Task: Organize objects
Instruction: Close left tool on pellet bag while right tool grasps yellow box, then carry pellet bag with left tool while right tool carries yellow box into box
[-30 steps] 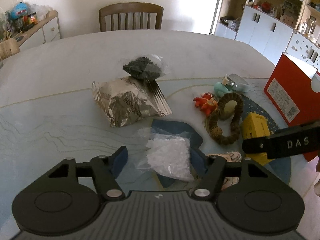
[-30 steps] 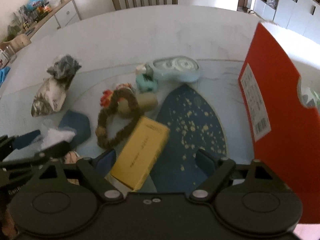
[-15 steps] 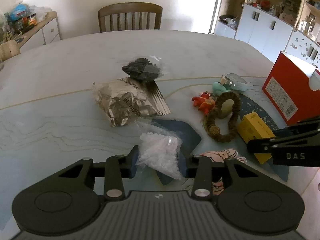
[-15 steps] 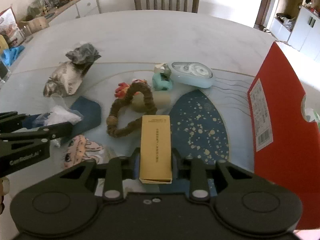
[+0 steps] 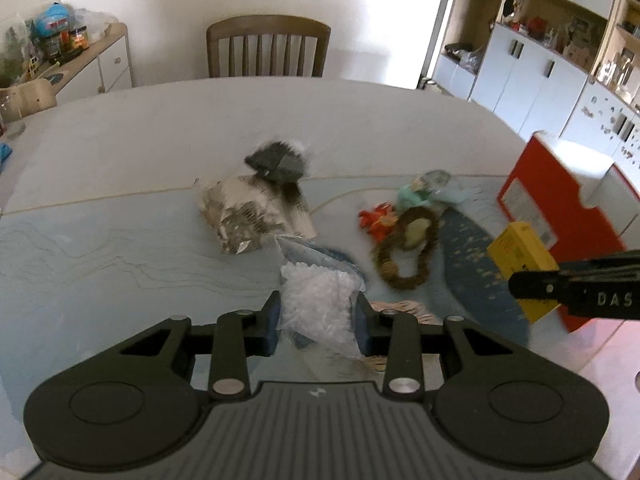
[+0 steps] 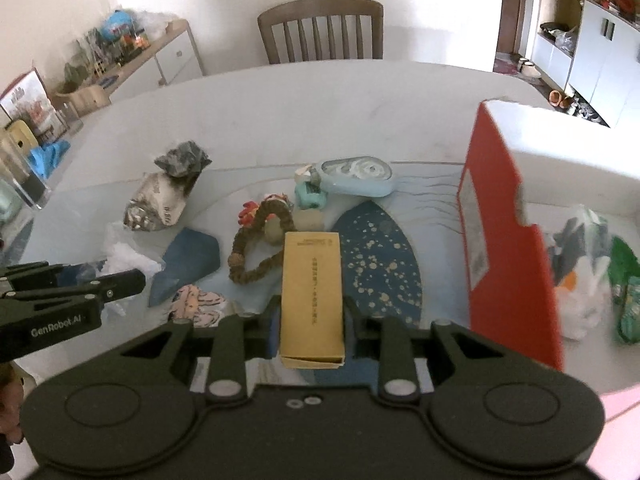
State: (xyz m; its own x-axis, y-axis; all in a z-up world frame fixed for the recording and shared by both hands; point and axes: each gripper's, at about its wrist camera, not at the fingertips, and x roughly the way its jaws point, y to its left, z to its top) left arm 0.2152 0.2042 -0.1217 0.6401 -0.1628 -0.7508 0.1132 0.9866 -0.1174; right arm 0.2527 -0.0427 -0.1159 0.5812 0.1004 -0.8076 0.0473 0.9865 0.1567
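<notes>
Yellow cardboard box and clear bag, both held

Yellow oblong cardboard box (image 6: 312,296): clamped in right tongs (image 6: 310,318), above counter (image 6: 280,120), beside red open carton (image 6: 508,240). Clear plastic bag of white pellets (image 5: 318,304): clamped in left tongs (image 5: 316,322). Brown bead loop (image 6: 260,248): on counter.

Dark bag (image 5: 278,162) motion-blurred; red box (image 6: 508,240) hides most of its contents.

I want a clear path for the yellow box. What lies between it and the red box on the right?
In the right wrist view, only the flat blue speckled mat lies between the yellow box, held in the right gripper, and the red box.
</notes>
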